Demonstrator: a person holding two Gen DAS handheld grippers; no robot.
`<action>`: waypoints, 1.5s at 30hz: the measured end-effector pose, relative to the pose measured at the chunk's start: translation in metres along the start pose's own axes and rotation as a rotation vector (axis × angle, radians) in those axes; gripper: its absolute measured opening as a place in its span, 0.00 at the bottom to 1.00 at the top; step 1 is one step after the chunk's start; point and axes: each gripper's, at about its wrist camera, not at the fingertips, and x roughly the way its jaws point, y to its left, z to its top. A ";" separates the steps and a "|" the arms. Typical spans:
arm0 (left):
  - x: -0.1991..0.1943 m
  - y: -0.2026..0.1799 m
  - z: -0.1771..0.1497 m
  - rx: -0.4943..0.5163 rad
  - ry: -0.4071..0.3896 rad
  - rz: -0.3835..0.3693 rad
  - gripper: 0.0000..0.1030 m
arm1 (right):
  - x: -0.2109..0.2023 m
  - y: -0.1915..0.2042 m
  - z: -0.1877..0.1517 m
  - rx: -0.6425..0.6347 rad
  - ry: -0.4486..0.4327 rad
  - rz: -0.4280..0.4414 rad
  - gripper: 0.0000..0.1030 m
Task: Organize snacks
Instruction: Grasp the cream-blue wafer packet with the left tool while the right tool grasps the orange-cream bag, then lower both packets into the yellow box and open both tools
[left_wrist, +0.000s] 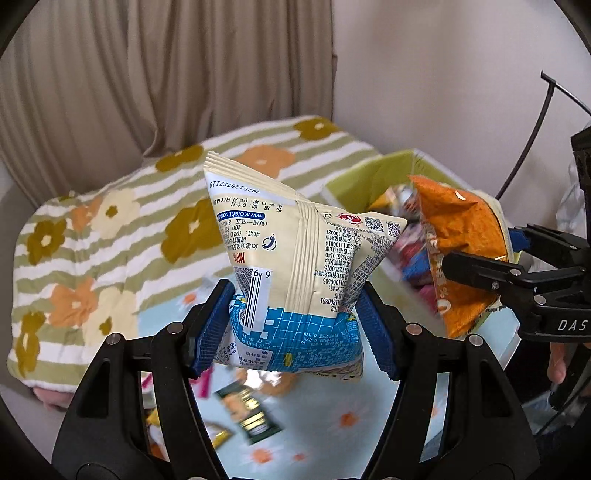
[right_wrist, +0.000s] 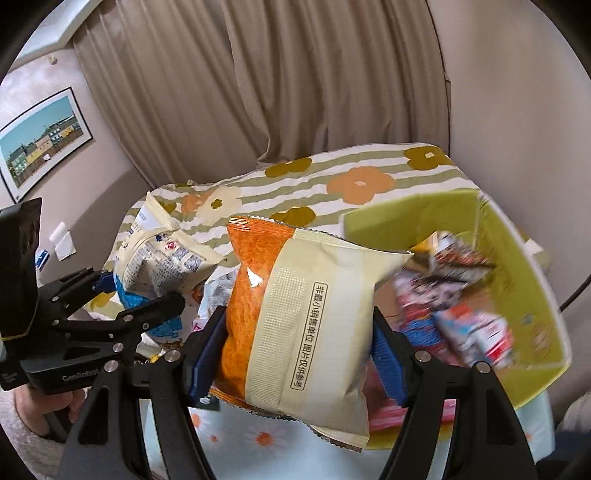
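My left gripper (left_wrist: 295, 328) is shut on a cream and blue snack bag (left_wrist: 295, 266) and holds it up above the floral cloth; the bag also shows in the right wrist view (right_wrist: 162, 258). My right gripper (right_wrist: 301, 354) is shut on an orange and cream snack bag (right_wrist: 295, 317), held in the air beside the green box (right_wrist: 524, 280). That bag shows in the left wrist view (left_wrist: 461, 251) at the right, clamped between black fingers (left_wrist: 480, 273). The green box (left_wrist: 373, 177) holds several snack packets (right_wrist: 454, 310).
Loose snack packets (left_wrist: 247, 410) lie on the light blue floral cloth (left_wrist: 332, 413) below the left gripper. A striped flowered blanket (left_wrist: 92, 236) covers the surface behind. Beige curtains (right_wrist: 295, 81) and a wall stand at the back. A framed picture (right_wrist: 40, 136) hangs on the left wall.
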 end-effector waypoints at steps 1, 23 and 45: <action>0.003 -0.012 0.006 -0.008 -0.006 -0.008 0.63 | -0.006 -0.011 0.003 0.004 -0.006 0.002 0.66; 0.120 -0.147 0.041 -0.274 0.168 -0.093 0.67 | -0.019 -0.172 0.005 0.004 0.119 -0.001 0.66; 0.072 -0.128 0.013 -0.306 0.096 0.042 0.93 | -0.007 -0.173 -0.014 -0.078 0.092 -0.076 0.99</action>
